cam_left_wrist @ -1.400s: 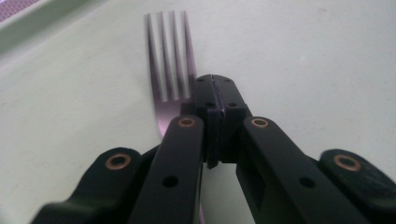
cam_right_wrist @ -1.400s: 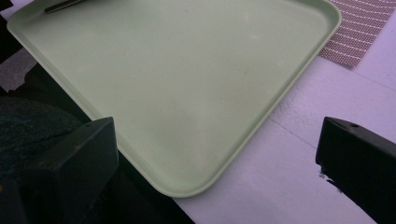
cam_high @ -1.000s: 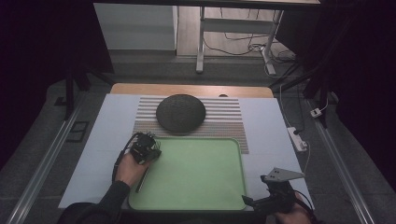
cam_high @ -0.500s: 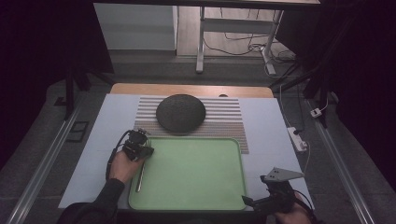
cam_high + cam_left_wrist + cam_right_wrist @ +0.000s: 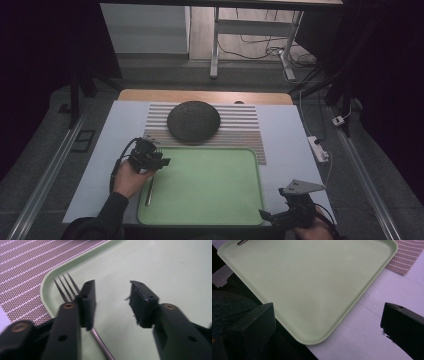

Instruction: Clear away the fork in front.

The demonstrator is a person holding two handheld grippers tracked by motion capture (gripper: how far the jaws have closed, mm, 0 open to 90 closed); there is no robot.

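With the left gripper jaws just opened and clear of the fork at the tray's left edge — and the right gripper jaws wide apart, empty — the fork risks being nudged askew if a pad is dragged across it.

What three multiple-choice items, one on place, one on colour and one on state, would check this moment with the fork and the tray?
1. Where does the fork lie?
A. on the striped mat
B. along the tray's left edge
C. on the dark dome

2. What colour is the tray?
A. light green
B. red
C. black

3. How does the left gripper stand?
A. shut on the fork
B. shut on the tray rim
C. open, the fork beside one jaw

Key: 1 B, the tines sit near the tray's corner in the left gripper view; 2 A, green in every view; 3 C, its jaws have just been opening and a gap shows between them, nothing pinched.
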